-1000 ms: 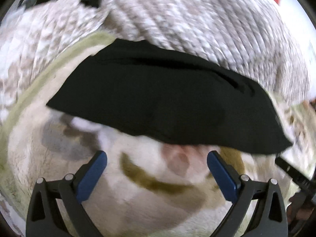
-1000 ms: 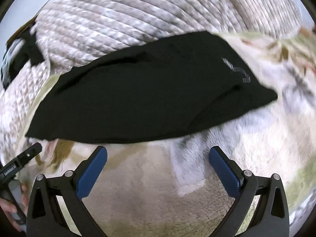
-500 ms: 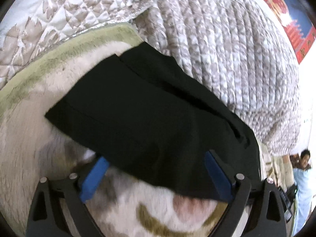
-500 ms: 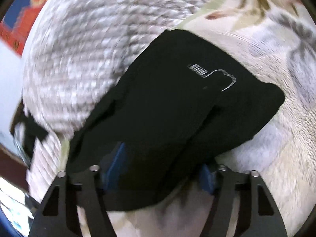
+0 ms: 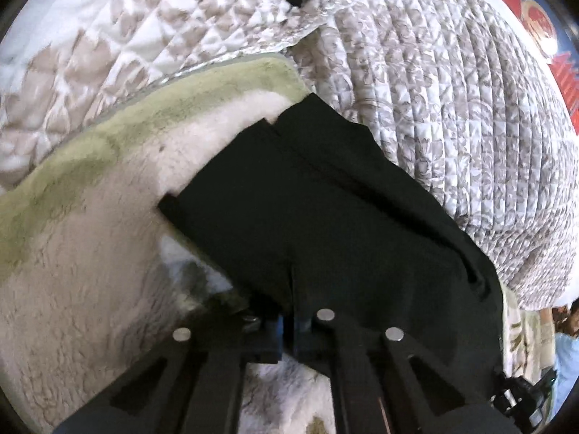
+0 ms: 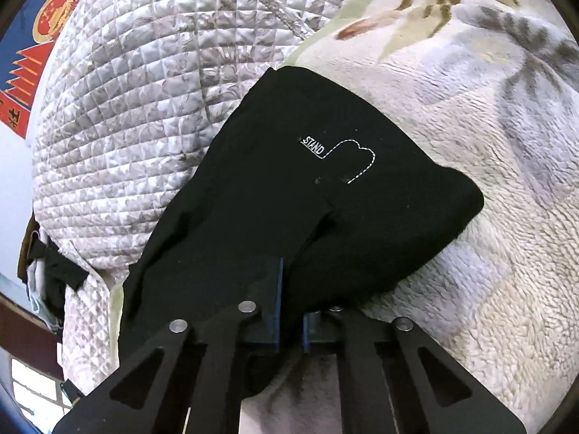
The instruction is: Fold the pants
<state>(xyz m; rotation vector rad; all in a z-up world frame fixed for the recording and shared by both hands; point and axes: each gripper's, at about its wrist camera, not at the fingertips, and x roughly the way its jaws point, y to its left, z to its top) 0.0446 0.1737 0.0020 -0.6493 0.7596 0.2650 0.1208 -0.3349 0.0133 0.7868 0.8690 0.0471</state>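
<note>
The black pants [image 5: 325,217] lie folded on a fluffy cream blanket [image 5: 79,253], their far edge against a quilted grey duvet. My left gripper [image 5: 287,329] is shut on the near edge of the pants. In the right wrist view the pants [image 6: 289,181] show a white stitched "STAND" logo. My right gripper [image 6: 291,322] is shut on their near edge too, and the fabric bunches up between the blue pads.
The quilted duvet [image 5: 452,90] is heaped behind the pants and also shows in the right wrist view [image 6: 126,90]. The blanket [image 6: 488,144] has a leaf pattern. A black garment [image 6: 54,282] hangs at the left. A person [image 5: 564,343] stands at the far right.
Both grippers moved forward onto the near edge of the pants and closed on it. One second ago both were open above the blanket.
</note>
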